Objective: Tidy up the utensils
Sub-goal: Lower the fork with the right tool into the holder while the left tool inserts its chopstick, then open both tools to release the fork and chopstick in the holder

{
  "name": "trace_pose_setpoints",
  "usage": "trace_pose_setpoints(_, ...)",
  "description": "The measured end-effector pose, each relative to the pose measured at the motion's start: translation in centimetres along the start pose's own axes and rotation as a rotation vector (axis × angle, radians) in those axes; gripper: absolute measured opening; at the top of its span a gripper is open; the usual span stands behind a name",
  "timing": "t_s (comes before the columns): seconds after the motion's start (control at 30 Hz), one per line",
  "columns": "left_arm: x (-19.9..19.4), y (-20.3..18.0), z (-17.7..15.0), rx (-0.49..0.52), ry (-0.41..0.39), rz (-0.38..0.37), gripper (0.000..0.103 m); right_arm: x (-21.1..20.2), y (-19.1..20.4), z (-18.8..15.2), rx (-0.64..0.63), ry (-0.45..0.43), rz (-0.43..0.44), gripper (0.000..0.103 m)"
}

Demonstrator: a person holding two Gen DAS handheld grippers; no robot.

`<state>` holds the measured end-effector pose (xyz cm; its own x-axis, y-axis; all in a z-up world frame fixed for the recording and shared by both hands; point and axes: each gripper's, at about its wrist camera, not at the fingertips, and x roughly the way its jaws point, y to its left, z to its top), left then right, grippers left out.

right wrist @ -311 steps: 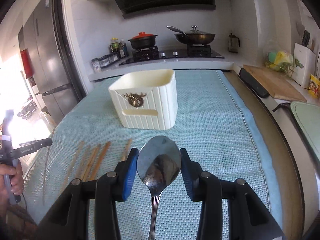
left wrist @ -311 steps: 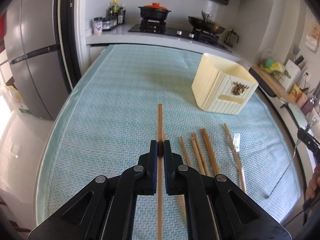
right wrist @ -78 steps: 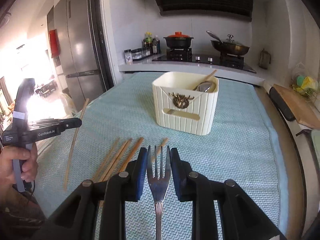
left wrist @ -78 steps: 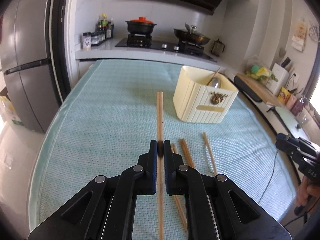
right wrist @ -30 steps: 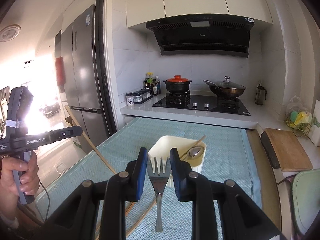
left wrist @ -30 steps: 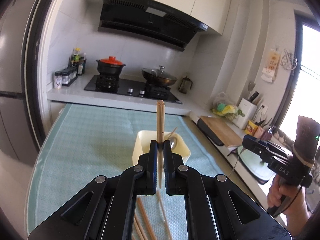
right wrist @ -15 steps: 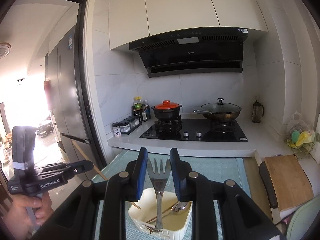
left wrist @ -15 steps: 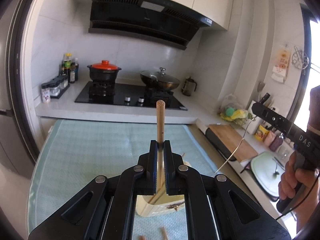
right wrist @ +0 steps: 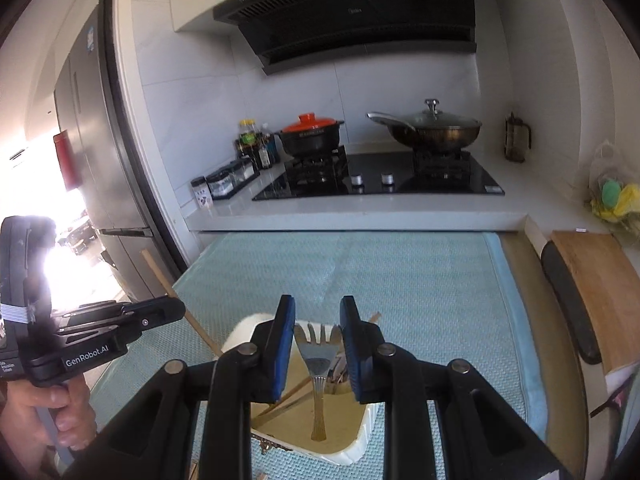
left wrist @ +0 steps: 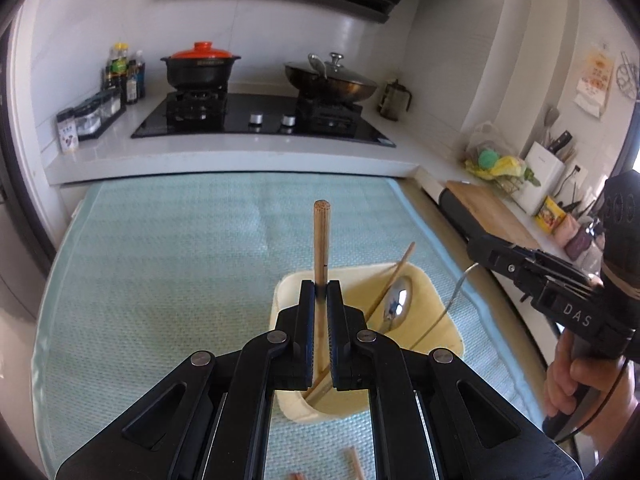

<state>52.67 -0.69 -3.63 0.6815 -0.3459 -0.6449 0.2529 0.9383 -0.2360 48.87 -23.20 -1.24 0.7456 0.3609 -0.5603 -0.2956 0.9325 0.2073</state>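
My left gripper (left wrist: 320,292) is shut on a wooden chopstick (left wrist: 321,240); its lower end reaches into the cream utensil box (left wrist: 288,284) below. A spoon (left wrist: 396,304) and another chopstick (left wrist: 394,276) lean inside the box. My right gripper (right wrist: 318,320) has its jaws slightly apart around a metal fork (right wrist: 318,356), whose handle points down into the box (right wrist: 360,446). The right gripper also shows in the left wrist view (left wrist: 476,246), and the left gripper in the right wrist view (right wrist: 176,308).
The box stands on a light blue mat (left wrist: 180,248). Loose chopstick ends (left wrist: 354,466) lie on the mat near me. A stove with a red-lidded pot (left wrist: 200,66) and a wok (left wrist: 332,80) is behind. A cutting board (right wrist: 600,280) lies at the right.
Both grippers have tipped downward and lowered over the box. The chopstick's lower end and the fork's handle now reach into it. The right jaws have widened around the fork.
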Motion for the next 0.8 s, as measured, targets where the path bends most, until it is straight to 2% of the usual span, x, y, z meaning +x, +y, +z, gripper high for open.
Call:
trace_pose_setpoints(0.07,1.2,0.0,0.1,0.0,0.024,0.006,0.004,1.4,-0.9,-0.4,0.029,0.027,-0.009,0.024)
trace_pose_setpoints(0.17,2.1,-0.3,0.5,0.015,0.02,0.036,0.005,2.9,-1.9,-0.6,0.058,0.058,-0.027,0.024)
trace_pose_setpoints(0.27,3.0,-0.4,1.1,0.016,0.034,0.055,0.006,3.8,-2.6,-0.6,0.073,0.063,-0.041,0.025)
trace_pose_setpoints(0.3,3.2,-0.5,1.3,0.022,0.039,0.069,0.01,4.0,-2.9,-0.5,0.084,0.068,-0.048,0.025)
trace_pose_setpoints(0.33,3.3,-0.7,1.4,0.029,0.046,0.089,0.031,4.0,-3.0,-0.4,0.093,0.073,-0.051,0.028)
trace_pose_setpoints(0.37,3.3,-0.8,1.5,0.031,0.045,0.116,0.06,4.0,-3.0,-0.2,0.096,0.075,-0.054,0.044)
trace_pose_setpoints(0.4,2.8,-0.9,1.5,0.03,0.026,0.139,0.069,3.8,-3.1,0.0,0.096,0.069,-0.062,0.055)
trace_pose_setpoints(0.43,2.0,-0.9,1.4,0.03,-0.001,0.149,0.074,3.2,-3.0,0.1,0.092,0.051,-0.066,0.065)
trace_pose_setpoints(0.6,-2.9,-0.4,-0.3,0.036,-0.032,0.143,0.075,-1.8,-1.6,0.8,0.029,-0.022,-0.087,0.064)
trace_pose_setpoints(0.67,-5.7,-0.6,-2.1,0.064,-0.058,0.148,0.084,-4.7,-0.4,0.3,-0.017,-0.04,-0.098,0.065)
trace_pose_setpoints(0.8,-11.4,-0.9,-7.5,0.118,-0.088,0.162,0.093,-10.5,2.5,-2.9,-0.132,-0.045,-0.111,0.069)
